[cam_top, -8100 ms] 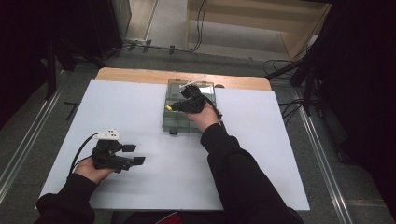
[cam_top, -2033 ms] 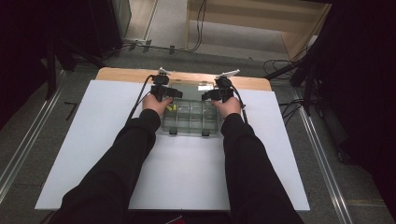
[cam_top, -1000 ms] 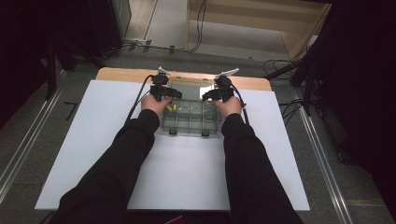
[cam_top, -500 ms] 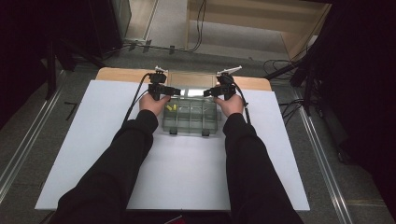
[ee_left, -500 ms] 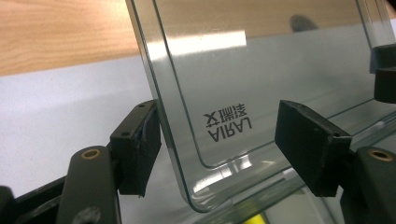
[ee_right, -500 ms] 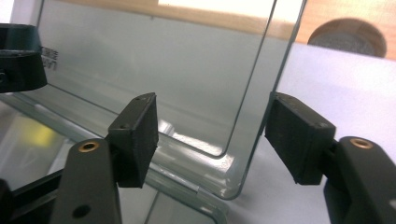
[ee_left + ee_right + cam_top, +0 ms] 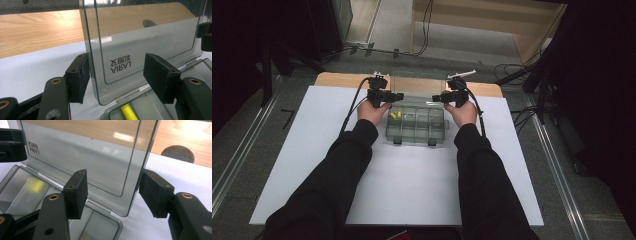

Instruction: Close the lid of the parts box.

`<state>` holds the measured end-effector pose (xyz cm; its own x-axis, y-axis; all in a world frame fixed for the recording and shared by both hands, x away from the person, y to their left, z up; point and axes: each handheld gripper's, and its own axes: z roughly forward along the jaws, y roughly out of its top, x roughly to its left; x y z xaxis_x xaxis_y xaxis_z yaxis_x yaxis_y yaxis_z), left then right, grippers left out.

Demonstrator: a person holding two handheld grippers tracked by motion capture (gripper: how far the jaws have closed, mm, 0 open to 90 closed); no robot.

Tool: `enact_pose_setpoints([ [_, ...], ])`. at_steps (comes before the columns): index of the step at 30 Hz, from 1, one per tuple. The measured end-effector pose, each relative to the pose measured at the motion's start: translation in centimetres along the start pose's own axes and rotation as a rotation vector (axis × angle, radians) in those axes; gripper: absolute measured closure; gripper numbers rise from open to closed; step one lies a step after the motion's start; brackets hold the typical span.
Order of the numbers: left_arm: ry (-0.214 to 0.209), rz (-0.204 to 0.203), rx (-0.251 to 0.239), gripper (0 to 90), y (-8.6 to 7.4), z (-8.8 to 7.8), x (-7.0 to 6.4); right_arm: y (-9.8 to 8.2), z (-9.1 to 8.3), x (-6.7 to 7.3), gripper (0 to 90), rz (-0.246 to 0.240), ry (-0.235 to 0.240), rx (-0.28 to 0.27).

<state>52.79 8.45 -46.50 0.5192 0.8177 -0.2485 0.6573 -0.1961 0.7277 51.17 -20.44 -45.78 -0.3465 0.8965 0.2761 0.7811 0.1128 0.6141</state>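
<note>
A clear plastic compartment box [image 7: 417,131] lies on the white board with its lid [image 7: 418,89] swung up, nearly upright. Yellow pieces [image 7: 395,115] sit in its far left compartment. My left gripper [image 7: 399,96] straddles the lid's left edge; in the left gripper view the lid [image 7: 140,45] stands between the pads, close to the left one, above a yellow piece [image 7: 128,112]. My right gripper [image 7: 435,98] straddles the right edge of the lid [image 7: 82,157], close to the right pad. Both sets of jaws have just been closing around the lid, neither pinching it.
The white board [image 7: 302,150] covers most of the wooden table [image 7: 337,79], whose far strip shows behind the lid. A round dark hole [image 7: 177,153] sits in the wood. Cables trail from both grippers. Metal floor rails run along both sides.
Both hands have moved a little toward the table's far edge and risen. The lid has swung up with them to nearly upright. The jaws look narrower.
</note>
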Motion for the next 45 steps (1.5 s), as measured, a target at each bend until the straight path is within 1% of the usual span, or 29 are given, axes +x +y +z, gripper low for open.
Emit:
enact_pose_setpoints([
  [2,-0.001,0.017,-0.008,38.2,0.0,-0.3,-0.2,-0.1,-0.3,0.0,39.0,-0.007,0.006,-0.008],
  [3,-0.002,0.024,-0.004,38.2,0.0,-0.4,-0.2,-0.2,-0.4,0.1,39.2,-0.002,0.006,-0.01],
  [5,0.001,0.031,-0.011,38.2,-0.1,-0.6,-0.4,-0.4,-0.6,0.1,39.8,-0.01,0.008,-0.017],
  [8,-0.007,0.037,-0.016,38.3,-0.1,-0.9,-0.5,-0.7,-0.8,0.1,39.9,-0.014,0.009,-0.031],
  [11,0.008,0.073,-0.012,39.1,-0.2,-1.2,-0.8,-0.9,-1.1,0.2,40.1,-0.035,0.013,-0.045],
  [14,0.004,0.084,-0.017,39.1,-0.3,-1.5,-1.1,-1.2,-1.5,0.4,40.3,-0.058,0.008,-0.055],
  [15,0.0,0.094,-0.018,39.0,-0.4,-1.6,-1.0,-1.3,-1.6,0.6,40.4,-0.059,0.004,-0.057],
  [20,-0.017,0.101,-0.028,39.0,-0.7,-2.1,-1.2,-1.8,-2.1,0.8,41.3,-0.086,0.011,-0.081],
  [21,-0.021,0.103,-0.032,39.1,-0.8,-2.3,-1.2,-1.9,-2.2,0.9,42.1,-0.084,0.013,-0.085],
  [22,-0.027,0.107,-0.038,39.1,-0.9,-2.4,-1.3,-2.0,-2.4,1.0,43.2,-0.082,0.025,-0.096],
  [23,-0.027,0.114,-0.031,39.2,-1.0,-2.5,-1.3,-2.1,-2.5,1.0,43.2,-0.086,0.03,-0.101],
  [25,-0.032,0.121,-0.038,39.1,-1.2,-2.7,-1.3,-2.3,-2.6,1.1,43.1,-0.094,0.029,-0.108],
  [26,-0.035,0.118,-0.037,39.1,-1.2,-2.8,-1.3,-2.5,-2.7,1.2,43.1,-0.11,0.026,-0.112],
  [27,-0.041,0.112,-0.04,39.1,-1.3,-2.9,-1.3,-2.6,-2.7,1.2,42.9,-0.111,0.029,-0.118],
  [28,-0.046,0.108,-0.042,39.2,-1.4,-3.0,-1.2,-2.8,-2.7,1.2,42.9,-0.127,0.028,-0.123],
  [29,-0.046,0.114,-0.045,39.2,-1.5,-3.1,-1.3,-2.9,-2.8,1.3,42.8,-0.125,0.027,-0.124],
  [30,-0.041,0.127,-0.046,39.0,-1.6,-3.1,-1.3,-3.1,-2.9,1.3,42.7,-0.14,0.029,-0.129],
  [33,-0.034,0.159,-0.045,38.9,-1.8,-3.2,-1.6,-3.4,-2.9,1.4,41.3,-0.162,0.029,-0.139],
  [34,-0.039,0.158,-0.041,38.3,-1.8,-3.2,-1.7,-3.5,-3.0,1.5,41.0,-0.171,0.032,-0.137],
  [35,-0.058,0.153,-0.036,36.1,-1.7,-3.3,-1.5,-3.6,-3.0,1.5,41.0,-0.176,0.03,-0.137],
  [36,-0.068,0.141,-0.041,32.0,-1.7,-3.3,-1.4,-3.6,-3.0,1.5,41.0,-0.182,0.029,-0.134],
  [37,-0.075,0.126,-0.026,31.3,-1.6,-3.5,-1.3,-3.6,-3.0,1.5,41.0,-0.188,0.03,-0.135],
  [38,-0.079,0.121,-0.023,31.3,-1.6,-3.6,-1.3,-3.6,-3.0,1.6,41.0,-0.181,0.031,-0.134],
  [39,-0.09,0.118,-0.008,31.2,-1.6,-3.8,-1.3,-3.6,-3.0,1.6,40.9,-0.18,0.029,-0.134],
  [40,-0.09,0.115,0.001,30.9,-1.6,-4.0,-1.3,-3.7,-3.0,1.6,40.7,-0.182,0.03,-0.137],
  [41,-0.099,0.109,0.024,29.3,-1.5,-4.2,-1.3,-3.7,-3.1,1.6,40.6,-0.184,0.03,-0.136],
  [42,-0.1,0.094,0.035,29.0,-1.5,-4.4,-1.3,-3.7,-3.1,1.6,40.4,-0.19,0.031,-0.136],
  [44,-0.125,0.081,0.066,28.9,-1.4,-5.0,-1.4,-3.8,-3.1,1.6,40.3,-0.193,0.035,-0.14],
  [45,-0.133,0.088,0.08,28.6,-1.3,-5.4,-1.5,-3.9,-3.1,1.6,40.2,-0.192,0.034,-0.141],
])
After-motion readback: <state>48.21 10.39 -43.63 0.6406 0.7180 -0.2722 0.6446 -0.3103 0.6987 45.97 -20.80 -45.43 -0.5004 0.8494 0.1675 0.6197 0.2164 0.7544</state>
